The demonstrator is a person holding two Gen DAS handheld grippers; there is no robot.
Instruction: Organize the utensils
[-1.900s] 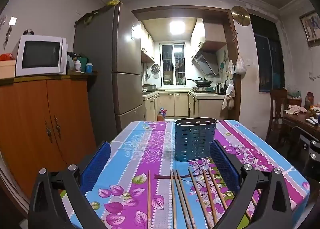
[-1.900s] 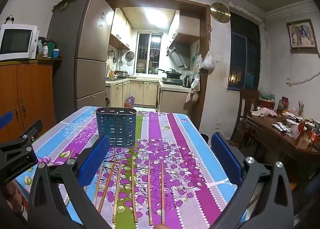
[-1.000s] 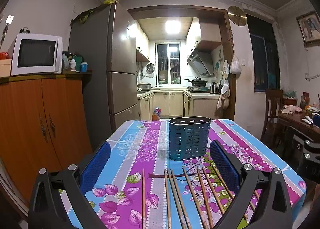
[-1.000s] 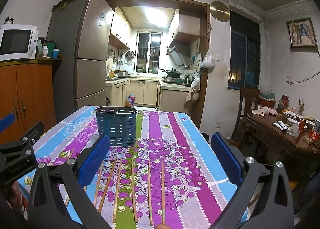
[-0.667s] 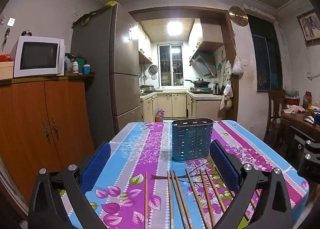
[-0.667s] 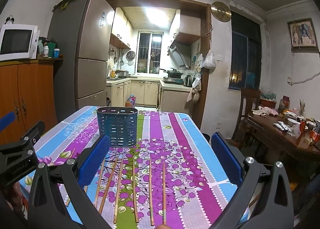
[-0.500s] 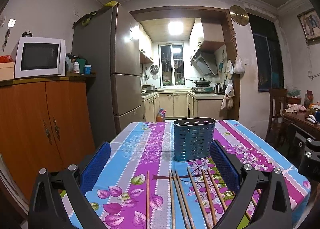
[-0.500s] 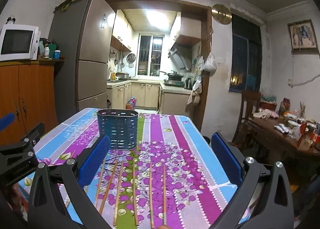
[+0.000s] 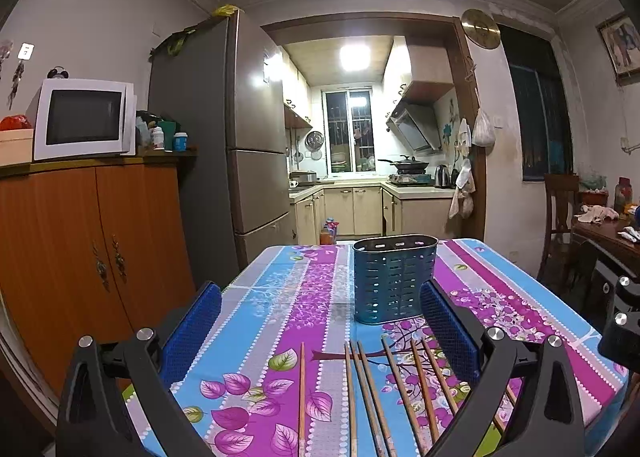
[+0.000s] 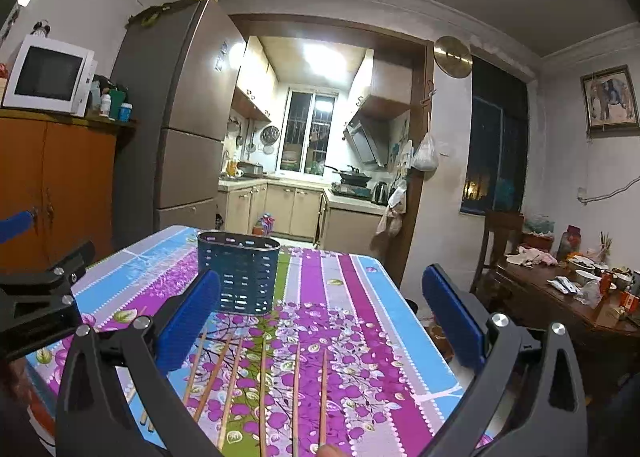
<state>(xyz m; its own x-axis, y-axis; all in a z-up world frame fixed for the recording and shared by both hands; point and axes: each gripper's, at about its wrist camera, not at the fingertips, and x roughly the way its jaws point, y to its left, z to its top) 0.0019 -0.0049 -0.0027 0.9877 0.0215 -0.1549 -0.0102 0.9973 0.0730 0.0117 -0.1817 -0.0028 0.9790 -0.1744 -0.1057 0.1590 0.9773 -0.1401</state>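
Note:
A blue perforated utensil holder [image 9: 394,279] stands upright and empty on the floral tablecloth [image 9: 280,317]; it also shows in the right wrist view [image 10: 238,277]. Several wooden chopsticks [image 9: 376,389] lie side by side in front of it, and they show in the right wrist view [image 10: 264,385] too. My left gripper [image 9: 320,329] is open and empty above the near chopsticks. My right gripper [image 10: 320,313] is open and empty above the chopsticks at the right. The left gripper's body [image 10: 36,305] shows at the left edge of the right wrist view.
An orange cabinet [image 9: 80,257] with a microwave [image 9: 84,123] stands left of the table, next to a grey fridge [image 9: 224,145]. A wooden side table [image 10: 560,297] with clutter and a chair [image 10: 500,241] stand at the right. The kitchen lies beyond.
The right wrist view has tilted and risen slightly, so the room appears rotated. The left gripper has barely shifted. Both grippers stay open; the chopsticks and holder have not moved.

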